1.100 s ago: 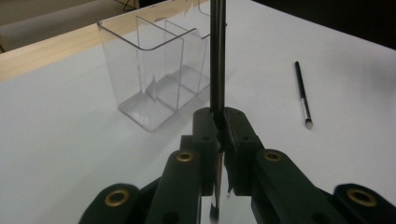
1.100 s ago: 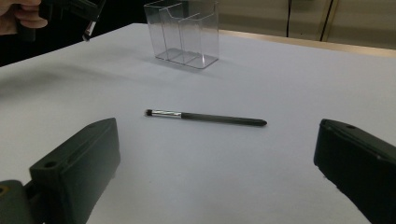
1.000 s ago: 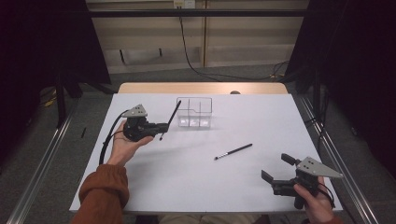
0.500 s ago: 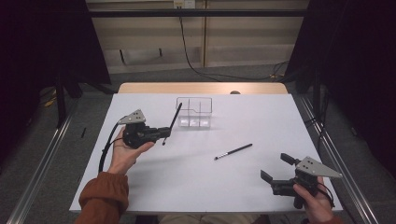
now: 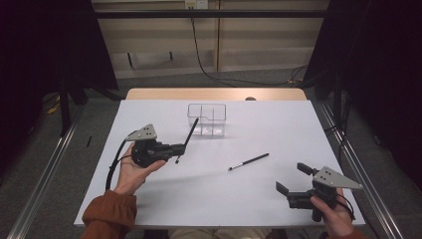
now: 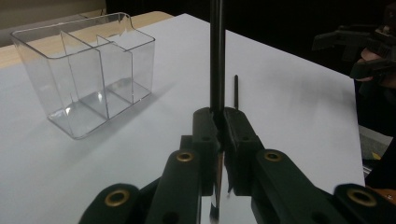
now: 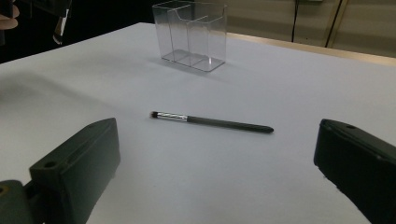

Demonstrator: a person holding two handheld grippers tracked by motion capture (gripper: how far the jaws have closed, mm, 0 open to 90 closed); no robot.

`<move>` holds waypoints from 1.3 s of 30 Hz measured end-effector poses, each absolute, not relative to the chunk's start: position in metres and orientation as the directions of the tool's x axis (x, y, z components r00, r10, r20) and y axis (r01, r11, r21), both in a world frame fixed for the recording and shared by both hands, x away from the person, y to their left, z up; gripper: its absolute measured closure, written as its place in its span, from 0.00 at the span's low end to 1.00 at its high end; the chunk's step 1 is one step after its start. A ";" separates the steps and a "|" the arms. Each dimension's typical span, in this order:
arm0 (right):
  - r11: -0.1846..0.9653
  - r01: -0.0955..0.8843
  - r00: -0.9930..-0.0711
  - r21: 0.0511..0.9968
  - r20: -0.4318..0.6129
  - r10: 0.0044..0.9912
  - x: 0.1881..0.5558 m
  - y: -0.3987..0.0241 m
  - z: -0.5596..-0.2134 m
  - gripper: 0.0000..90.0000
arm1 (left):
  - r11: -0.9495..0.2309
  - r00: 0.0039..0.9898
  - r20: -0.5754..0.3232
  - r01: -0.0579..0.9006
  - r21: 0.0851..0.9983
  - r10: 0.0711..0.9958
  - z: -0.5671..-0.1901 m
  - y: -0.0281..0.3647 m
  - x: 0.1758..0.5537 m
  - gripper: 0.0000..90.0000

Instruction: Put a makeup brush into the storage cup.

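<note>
My left gripper (image 5: 179, 148) hovers left of the table's centre, shut on a thin dark brush (image 5: 190, 132) that slants up toward a clear divided container (image 5: 206, 119). In the left gripper view the jaws pinch the brush (image 6: 217, 56) low on its handle, and the container (image 6: 88, 74) stands ahead to the left. A second brush (image 5: 249, 162) with a silver ferrule lies flat on the white table (image 5: 278, 124). My right gripper (image 5: 292, 178) rests open at the near right, and the lying brush (image 7: 212, 122) shows just beyond its spread jaws.
Beyond the lying brush, the right gripper view has the container (image 7: 191, 35), with the left gripper (image 7: 51, 9) at its top left corner. A wooden strip (image 5: 214, 93) borders the table's far edge. Metal rails (image 5: 45, 179) run along both sides.
My left gripper has drifted toward the near side of the table with the brush still held, drawing its tip slightly back from the container. The right gripper has not moved.
</note>
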State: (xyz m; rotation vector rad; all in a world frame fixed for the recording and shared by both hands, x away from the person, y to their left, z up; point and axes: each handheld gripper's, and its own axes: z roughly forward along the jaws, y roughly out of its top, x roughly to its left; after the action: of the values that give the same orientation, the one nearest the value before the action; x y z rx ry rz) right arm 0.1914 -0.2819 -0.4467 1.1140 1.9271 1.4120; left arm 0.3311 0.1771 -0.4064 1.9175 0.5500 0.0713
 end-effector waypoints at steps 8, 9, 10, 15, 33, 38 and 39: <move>0.146 0.310 -0.566 0.940 0.058 0.823 0.193 -0.277 -0.446 0.00 | -0.330 0.903 -0.201 0.336 0.882 0.381 -0.406 0.171 0.311 0.93; 0.145 0.311 -0.567 0.939 0.060 0.821 0.193 -0.278 -0.446 0.00 | -0.331 0.905 -0.201 0.333 0.883 0.374 -0.406 0.171 0.310 0.93; 0.141 0.314 -0.564 0.939 0.065 0.823 0.194 -0.278 -0.447 0.00 | -0.334 0.905 -0.205 0.337 0.880 0.373 -0.405 0.169 0.309 0.93; 0.114 0.325 -0.546 0.939 0.088 0.833 0.193 -0.283 -0.449 0.00 | -0.360 0.915 -0.198 0.327 0.874 0.351 -0.405 0.163 0.303 0.93; 0.131 0.293 -0.573 0.947 0.065 0.817 0.193 -0.278 -0.446 0.00 | -0.442 0.944 -0.216 0.310 0.842 0.250 -0.403 0.135 0.284 0.93; 0.133 0.288 -0.593 0.948 0.067 0.802 0.194 -0.275 -0.445 0.00 | -0.492 0.952 -0.208 0.296 0.819 0.226 -0.402 0.128 0.283 0.93; 0.140 0.286 -0.602 0.948 0.064 0.796 0.195 -0.273 -0.445 0.00 | -0.502 0.953 -0.205 0.292 0.814 0.221 -0.402 0.127 0.282 0.93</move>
State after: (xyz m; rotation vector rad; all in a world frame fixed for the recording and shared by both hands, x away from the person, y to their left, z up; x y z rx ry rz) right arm 0.1951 -0.2733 -0.4451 1.0343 1.9630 1.4694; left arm 0.2825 0.1269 -0.4023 2.1152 0.3619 -0.0905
